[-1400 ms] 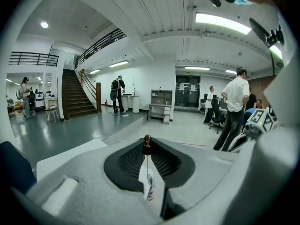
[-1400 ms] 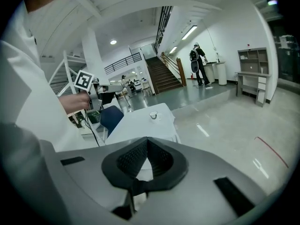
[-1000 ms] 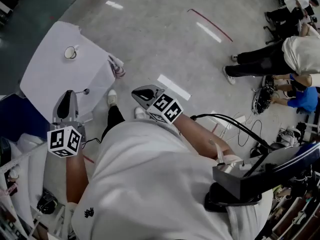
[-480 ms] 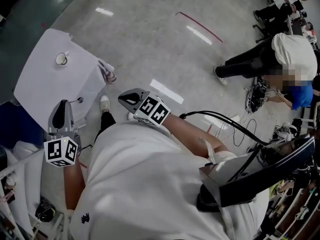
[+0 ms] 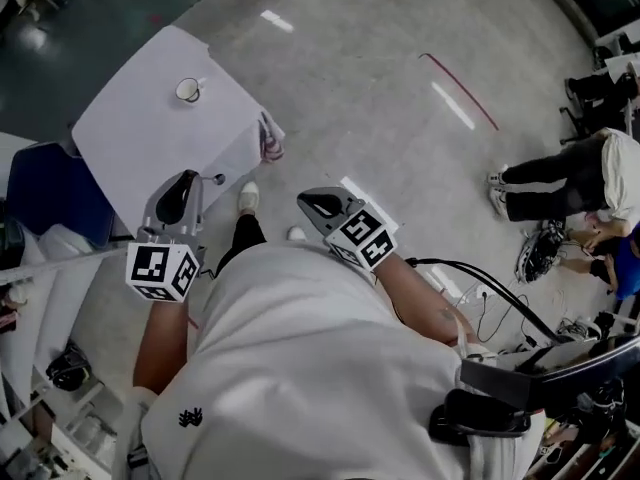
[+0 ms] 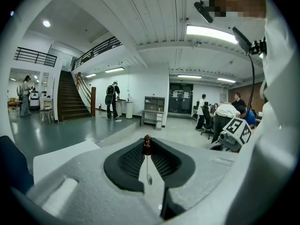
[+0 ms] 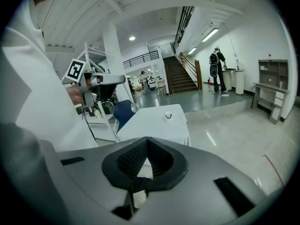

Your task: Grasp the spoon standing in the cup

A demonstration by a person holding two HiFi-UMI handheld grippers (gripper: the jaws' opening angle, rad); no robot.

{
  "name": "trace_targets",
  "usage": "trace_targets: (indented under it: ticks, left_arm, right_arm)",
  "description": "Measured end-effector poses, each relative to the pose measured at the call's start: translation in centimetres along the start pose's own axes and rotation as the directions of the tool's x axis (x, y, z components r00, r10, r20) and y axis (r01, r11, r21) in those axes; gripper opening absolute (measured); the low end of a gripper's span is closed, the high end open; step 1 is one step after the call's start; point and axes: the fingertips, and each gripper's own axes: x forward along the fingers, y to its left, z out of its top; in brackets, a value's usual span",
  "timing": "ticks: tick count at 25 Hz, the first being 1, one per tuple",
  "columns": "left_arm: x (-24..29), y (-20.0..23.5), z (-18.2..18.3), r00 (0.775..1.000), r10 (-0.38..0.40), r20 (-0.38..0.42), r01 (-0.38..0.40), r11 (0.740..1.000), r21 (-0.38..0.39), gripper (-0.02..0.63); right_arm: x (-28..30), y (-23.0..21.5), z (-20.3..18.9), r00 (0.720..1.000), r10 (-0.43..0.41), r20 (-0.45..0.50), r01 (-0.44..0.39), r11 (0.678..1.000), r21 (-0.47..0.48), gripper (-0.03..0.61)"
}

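1. Step: the grasp looks done, imo. The left gripper [image 6: 147, 140] has its jaws pressed nearly together on the spoon [image 6: 149, 177], pinching its thin handle at the tips. A brown knob sits right at the tips, and the handle runs back btwn the pads to a small oval end nearer the cam.
2. Spoon pos.: not in the cup [image 5: 188, 90]. The cup stands on the far part of the white counter [image 5: 130, 133], well apart from the left gripper. In head view that gripper sits by the counter's near edge. No spoon shows in the cup, tho the cup is small in both views that catch it.
3. The right gripper [image 7: 147, 139] has its jaws pressed together w/ nothing btwn them. It's held in front of the person's torso, pointing toward the counter. No part in the job atm.
4. In head view a thin bit w/ a small round end pokes out past the left gripper's tip. Prob. the spoon's end, but too small to be sure.
5. Next move, my read: the task names only the grasp, so mainly keep the pinch firm & level. The handle is thin and held at 1 narrow spot, so it could pivot or slip if the squeeze eases or the gripper tilts fast. No need for the 2nd gripper.
6. Can't tell how high the spoon is above the counter or the floor.
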Motion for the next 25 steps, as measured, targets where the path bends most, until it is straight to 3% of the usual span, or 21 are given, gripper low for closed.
trace_targets:
  ticks: [25]
  left_arm:
    - [-0.1, 0.8, -1.3, 1.0, -0.021, -0.014, 0.021, 1.0, -0.013, 0.049]
  right_arm:
    - [0.4, 0.3, -0.9, 0.999, -0.033, 0.006, 0.033, 0.999, 0.032, 0.008]
